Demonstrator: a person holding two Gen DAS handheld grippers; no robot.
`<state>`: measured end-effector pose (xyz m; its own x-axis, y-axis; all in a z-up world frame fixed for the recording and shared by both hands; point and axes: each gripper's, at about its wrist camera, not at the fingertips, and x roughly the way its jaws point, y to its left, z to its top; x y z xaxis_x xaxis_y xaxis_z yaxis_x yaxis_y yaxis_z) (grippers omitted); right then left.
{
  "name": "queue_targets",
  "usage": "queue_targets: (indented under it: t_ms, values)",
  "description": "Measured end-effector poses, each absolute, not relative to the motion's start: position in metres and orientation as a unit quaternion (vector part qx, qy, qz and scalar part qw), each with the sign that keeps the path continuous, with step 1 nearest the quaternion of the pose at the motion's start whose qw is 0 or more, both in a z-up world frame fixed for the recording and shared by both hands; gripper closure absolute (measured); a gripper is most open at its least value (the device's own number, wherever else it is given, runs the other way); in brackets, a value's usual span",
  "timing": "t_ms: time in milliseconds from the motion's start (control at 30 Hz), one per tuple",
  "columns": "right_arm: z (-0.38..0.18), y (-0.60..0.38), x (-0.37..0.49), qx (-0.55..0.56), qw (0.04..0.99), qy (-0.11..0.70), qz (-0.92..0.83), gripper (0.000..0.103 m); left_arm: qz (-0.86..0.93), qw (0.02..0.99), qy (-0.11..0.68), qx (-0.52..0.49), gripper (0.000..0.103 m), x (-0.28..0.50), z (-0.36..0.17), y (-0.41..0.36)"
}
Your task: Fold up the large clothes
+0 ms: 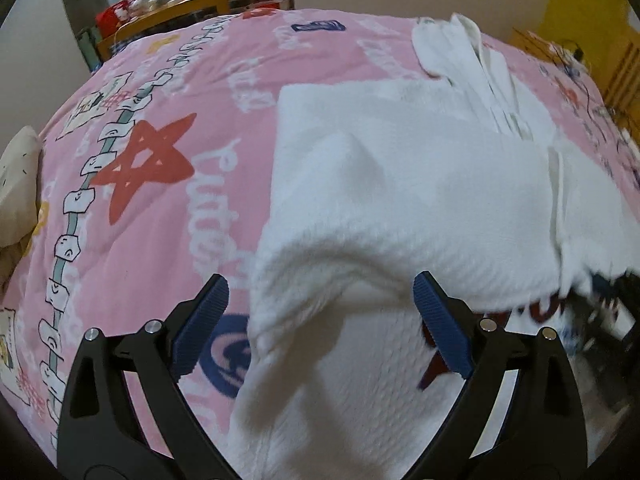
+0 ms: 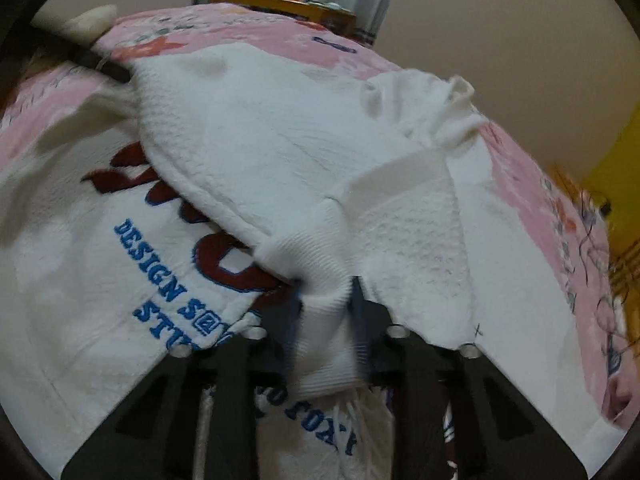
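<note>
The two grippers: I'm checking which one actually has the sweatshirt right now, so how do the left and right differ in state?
The left gripper is wide open, white sweatshirt lying between its blue pads without being pinched; the right gripper is shut on the ribbed cuff. The left view is sharp, the right is motion-blurred. Both are over the same sweatshirt on the pink bedspread.

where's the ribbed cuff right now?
Right wrist view, bottom centre: the ribbed cuff is pinched in the right gripper, just right of the blue lettering on the white sweatshirt.
</note>
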<state>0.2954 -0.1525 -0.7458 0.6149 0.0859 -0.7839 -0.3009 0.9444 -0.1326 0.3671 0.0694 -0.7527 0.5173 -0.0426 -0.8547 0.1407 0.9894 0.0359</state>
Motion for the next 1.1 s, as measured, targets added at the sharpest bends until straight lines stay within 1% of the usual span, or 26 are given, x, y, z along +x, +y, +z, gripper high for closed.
queue_targets:
  t_ms: [67, 233, 300, 400, 467, 600, 667, 767, 833, 967, 1100]
  values:
    - [-0.727, -0.177, 0.297, -0.065, 0.896, 0.425, 0.112, 0.088, -0.056, 0.869, 0.489, 0.059, 0.012, 0.363, -0.757, 0.068]
    - [-0.679, -0.241, 0.303, 0.047, 0.915, 0.394, 0.077, 0.089, -0.061, 0.866, 0.493, 0.061, 0.012, 0.362, -0.766, 0.058]
    - [-0.664, -0.285, 0.31, 0.105, 0.917, 0.382, 0.046, 0.09, -0.061, 0.867, 0.492, 0.058, 0.012, 0.366, -0.766, 0.053]
    - [-0.658, -0.336, 0.316, 0.159, 0.912, 0.377, 0.004, 0.091, -0.071, 0.869, 0.487, 0.043, 0.012, 0.372, -0.758, 0.046]
    - [-0.667, -0.374, 0.315, 0.217, 0.9, 0.379, -0.014, 0.092, -0.077, 0.872, 0.482, 0.035, 0.012, 0.374, -0.751, 0.04]
    - [-0.684, -0.415, 0.308, 0.258, 0.886, 0.381, -0.051, 0.092, -0.093, 0.876, 0.472, 0.029, 0.012, 0.379, -0.738, 0.025]
    - [-0.702, -0.427, 0.31, 0.269, 0.876, 0.398, -0.052, 0.092, -0.093, 0.877, 0.469, 0.036, 0.012, 0.384, -0.737, 0.016]
    - [-0.717, -0.426, 0.315, 0.248, 0.873, 0.415, -0.06, 0.092, -0.084, 0.87, 0.483, 0.057, 0.012, 0.397, -0.748, 0.002]
    - [-0.723, -0.427, 0.317, 0.255, 0.869, 0.419, -0.063, 0.091, -0.073, 0.865, 0.49, 0.081, 0.012, 0.405, -0.76, -0.006]
    - [-0.724, -0.436, 0.31, 0.273, 0.868, 0.408, -0.071, 0.092, -0.049, 0.858, 0.495, 0.127, 0.012, 0.416, -0.781, -0.014]
    - [-0.716, -0.447, 0.291, 0.319, 0.854, 0.404, -0.077, 0.092, -0.056, 0.861, 0.491, 0.124, 0.012, 0.413, -0.778, -0.017]
